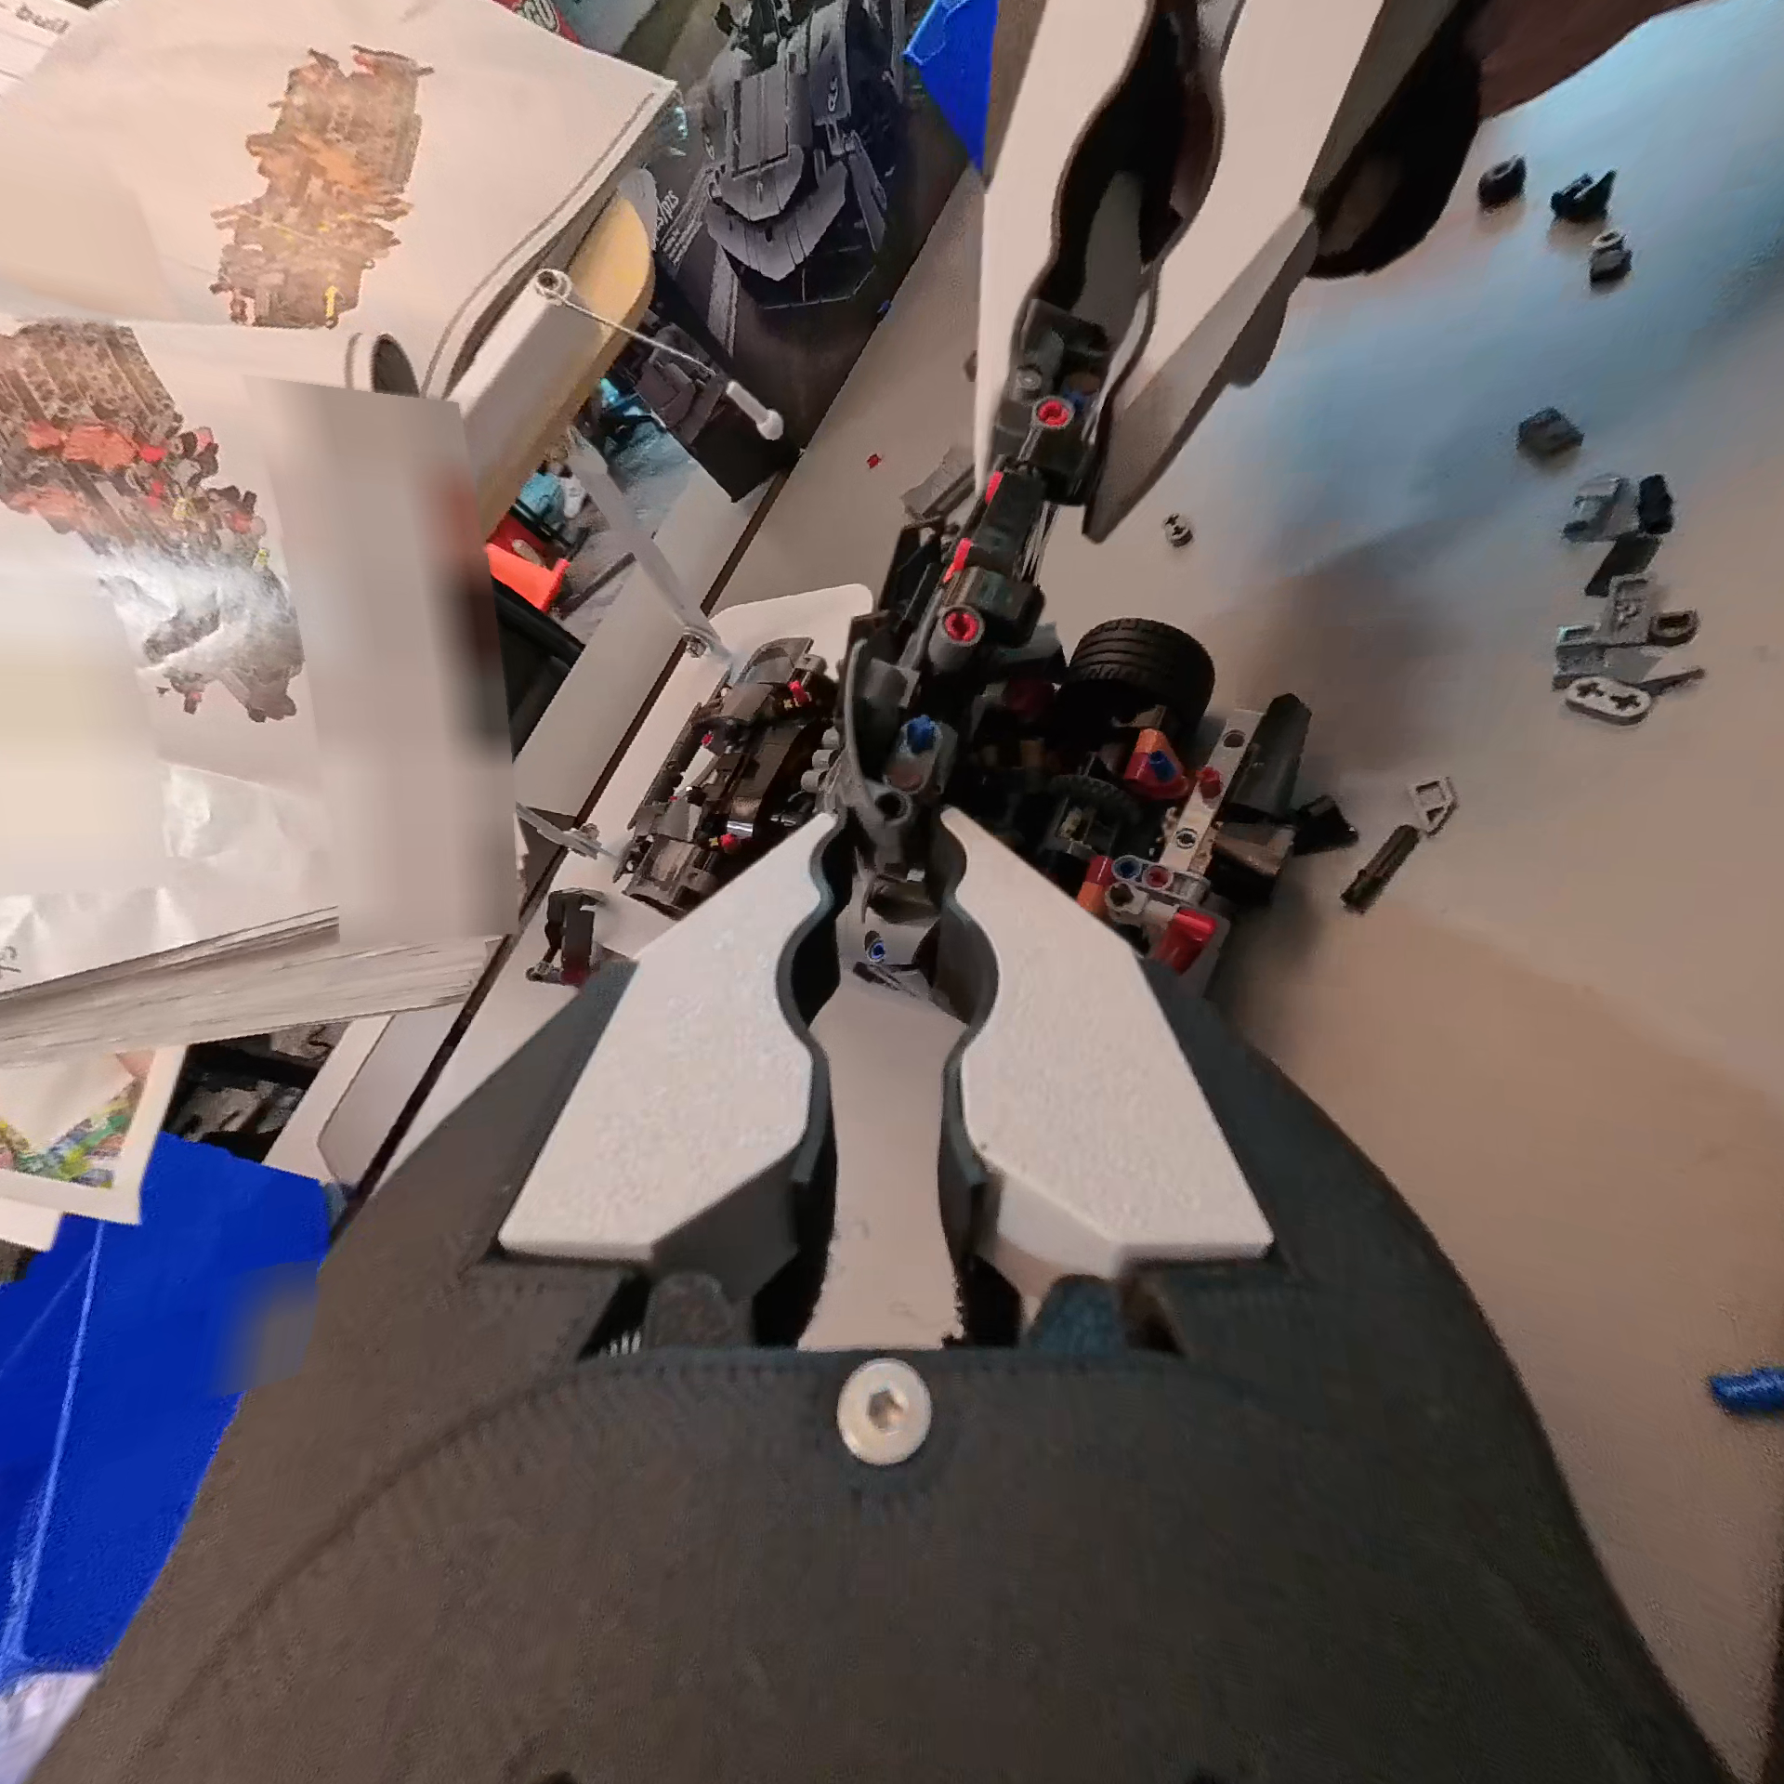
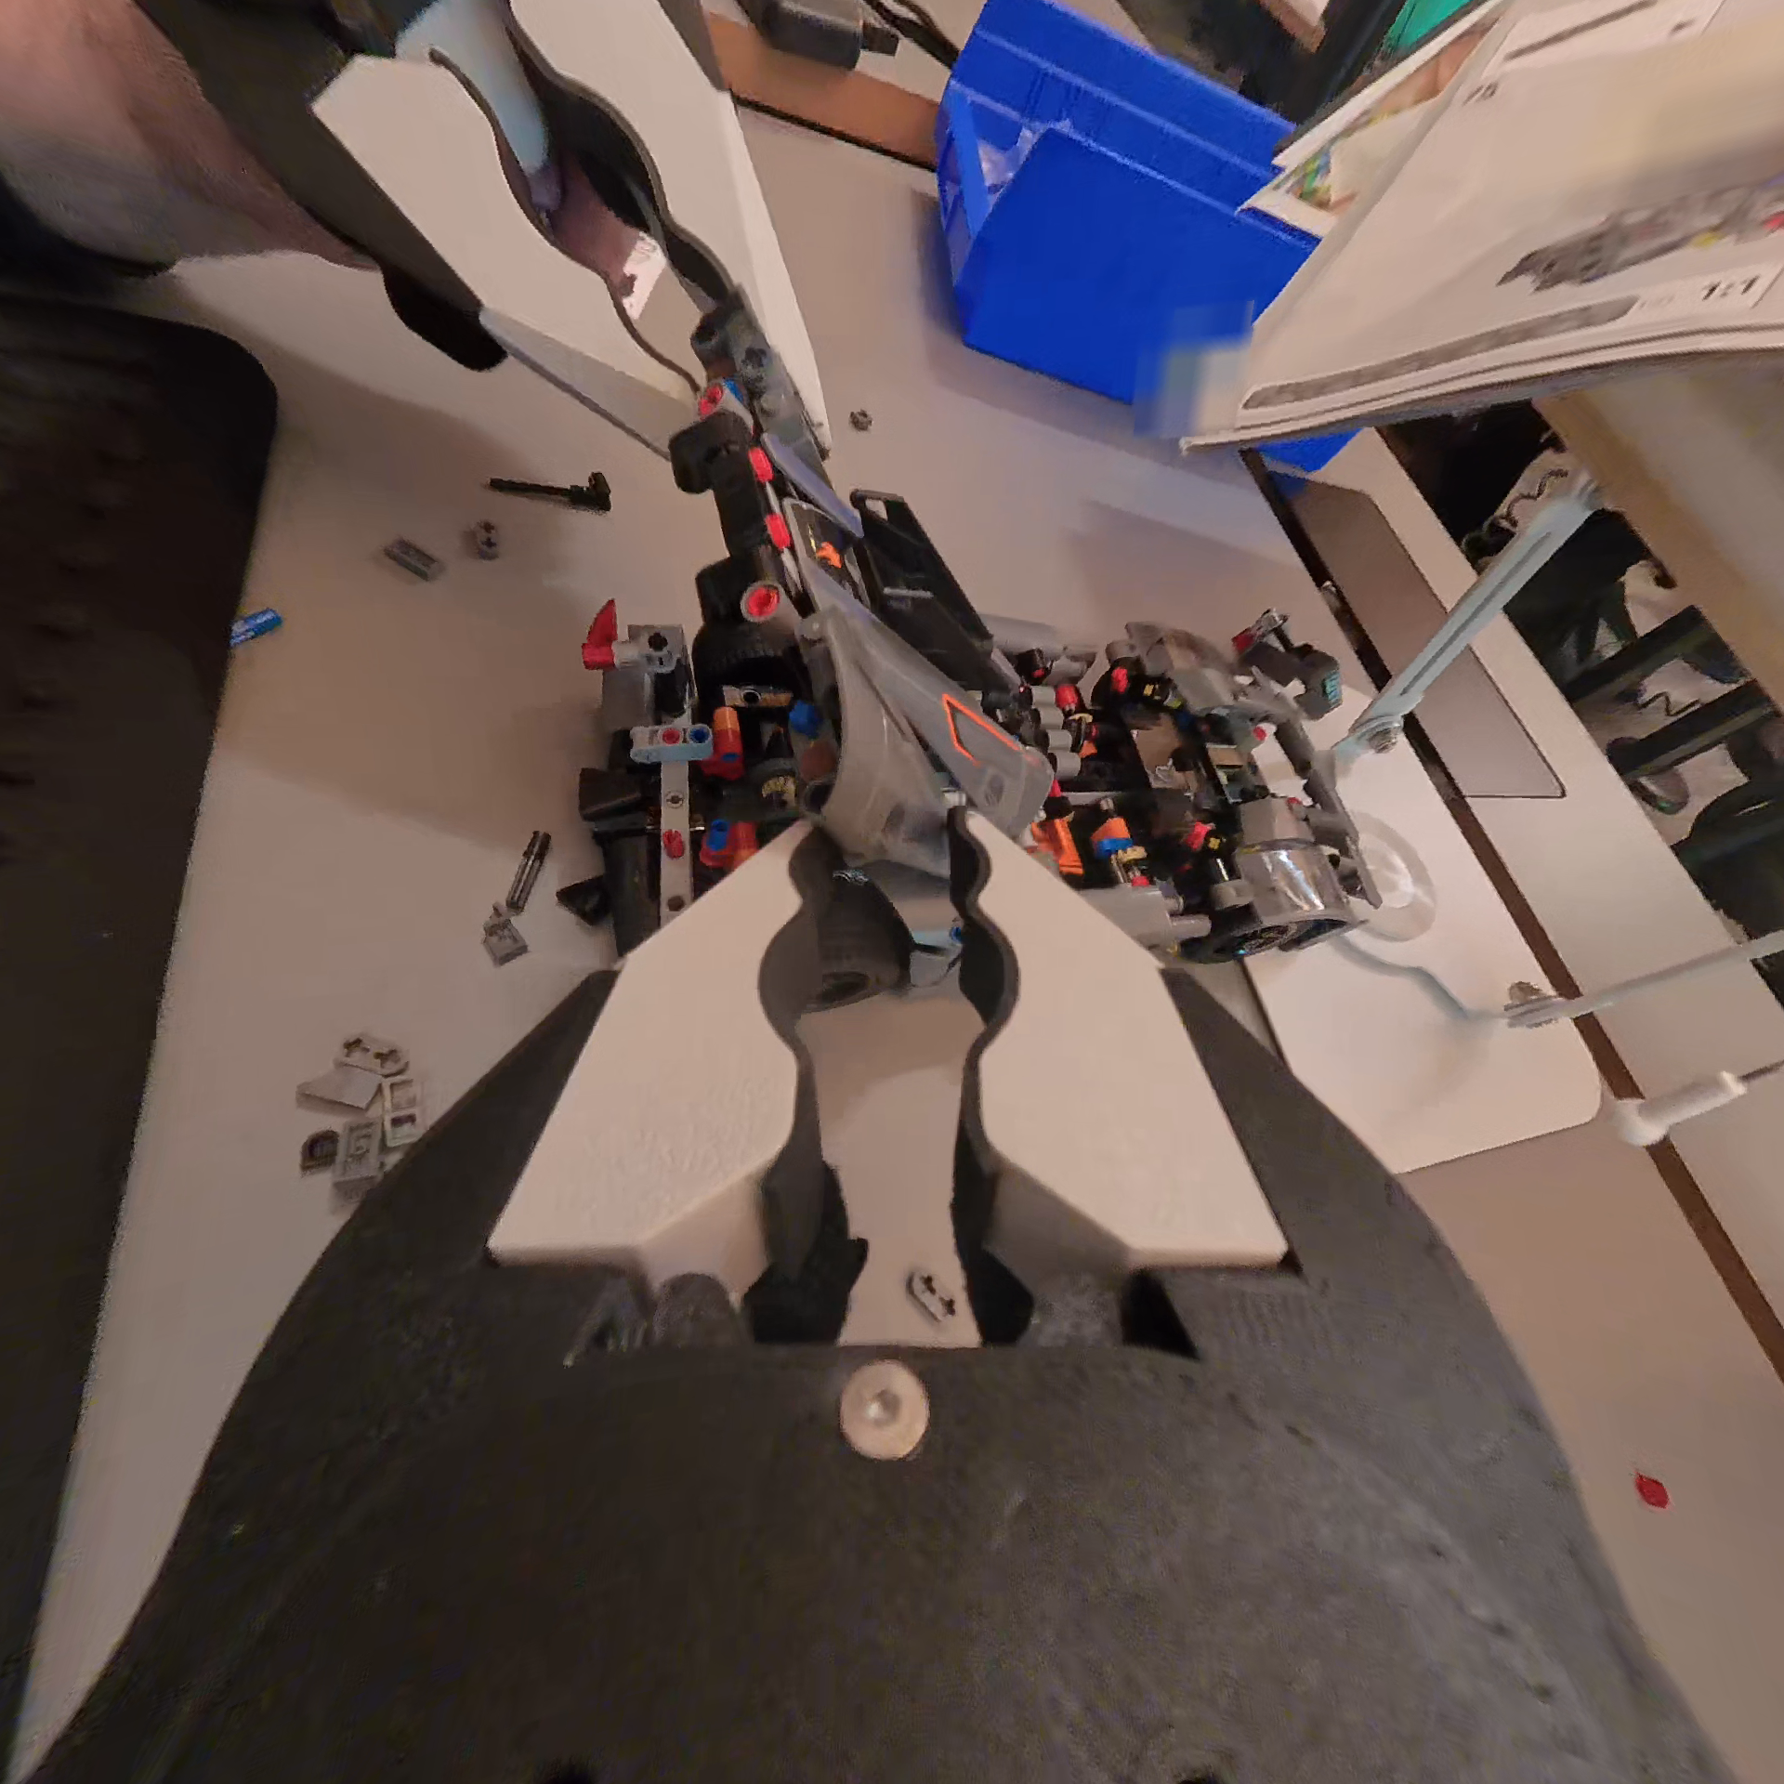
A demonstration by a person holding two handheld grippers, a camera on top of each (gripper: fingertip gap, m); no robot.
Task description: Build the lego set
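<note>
left tool (image 1: 888,821) | right tool (image 2: 874,821) | two tools clamp one subassembly (image 1: 1004,541) | one blue bin (image 2: 1110,241)

We see the long lego subassembly (image 1: 1004,541) spanning between the left gripper (image 1: 893,830) and the right gripper (image 1: 1038,492), above the partly built car (image 2: 1110,772) on the tabletop (image 2: 965,463). Loose pieces (image 1: 1612,618) lie right of it, the instruction booklet (image 1: 193,483) left.
</note>
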